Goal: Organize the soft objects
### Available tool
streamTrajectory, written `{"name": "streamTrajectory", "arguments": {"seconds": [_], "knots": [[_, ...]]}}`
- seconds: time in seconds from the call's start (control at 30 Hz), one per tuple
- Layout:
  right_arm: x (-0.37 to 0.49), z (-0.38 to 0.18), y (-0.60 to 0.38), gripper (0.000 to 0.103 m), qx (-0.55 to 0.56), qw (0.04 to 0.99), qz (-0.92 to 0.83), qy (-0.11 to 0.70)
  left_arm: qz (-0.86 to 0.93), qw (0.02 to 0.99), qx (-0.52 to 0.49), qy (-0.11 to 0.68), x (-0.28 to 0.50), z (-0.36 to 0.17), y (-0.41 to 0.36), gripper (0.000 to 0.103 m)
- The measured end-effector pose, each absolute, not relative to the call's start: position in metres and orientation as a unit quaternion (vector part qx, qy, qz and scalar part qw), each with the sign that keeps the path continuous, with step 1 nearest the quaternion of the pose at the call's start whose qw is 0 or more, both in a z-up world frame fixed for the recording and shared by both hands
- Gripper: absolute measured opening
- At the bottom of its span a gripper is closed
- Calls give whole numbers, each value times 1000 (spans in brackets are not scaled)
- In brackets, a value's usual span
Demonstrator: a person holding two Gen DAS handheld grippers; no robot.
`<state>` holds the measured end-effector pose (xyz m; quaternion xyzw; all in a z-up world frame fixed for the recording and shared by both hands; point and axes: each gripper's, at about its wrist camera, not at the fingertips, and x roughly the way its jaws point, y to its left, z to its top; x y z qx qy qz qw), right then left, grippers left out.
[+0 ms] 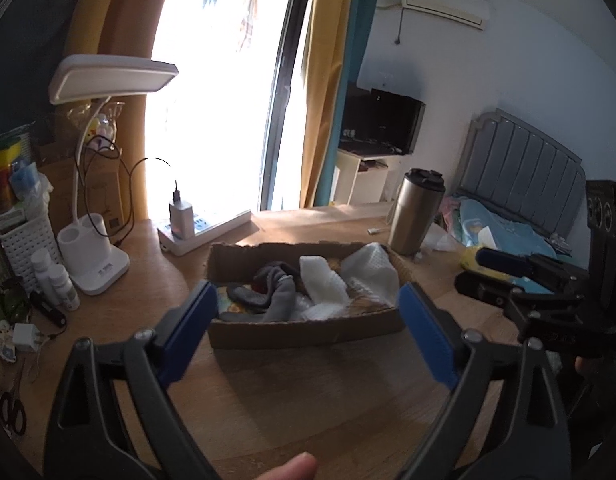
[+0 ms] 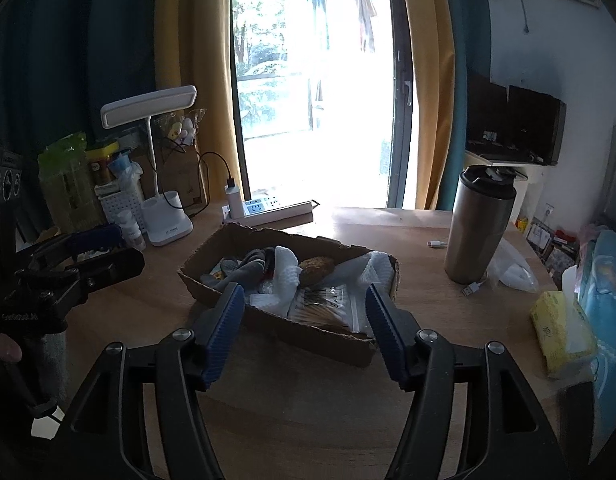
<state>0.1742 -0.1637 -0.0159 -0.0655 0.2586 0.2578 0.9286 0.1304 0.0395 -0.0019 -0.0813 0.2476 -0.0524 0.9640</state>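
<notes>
Judging by the pile, sorting looks mostly done: soft items sit in the one cardboard box (image 1: 308,334) mid-desk. Inside: one grey sock (image 1: 279,294), about three white foam pieces (image 1: 322,280), one brown sponge-like lump (image 2: 316,269), one zip bag (image 2: 328,305). Left gripper (image 1: 308,328) hangs wide and empty, right gripper (image 2: 305,330) moderately spread and empty, both in front of the box. Left over, possibly: the yellow tissue pack (image 2: 562,330) on the desk's right edge.
</notes>
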Motion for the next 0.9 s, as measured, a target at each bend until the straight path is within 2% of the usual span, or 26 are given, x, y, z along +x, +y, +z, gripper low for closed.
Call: {"name": "streamTrajectory", "arguments": {"seconds": [0.2, 0.37, 0.9], "knots": [[156, -7, -172, 69, -65, 936, 248, 243, -34, 967, -72, 241, 114, 3, 36, 95], [141, -3, -178, 74, -62, 940, 243, 232, -31, 972, -61, 224, 96, 9, 31, 95], [87, -1, -197, 77, -50, 955, 217, 198, 1, 981, -43, 191, 48, 19, 21, 99]]}}
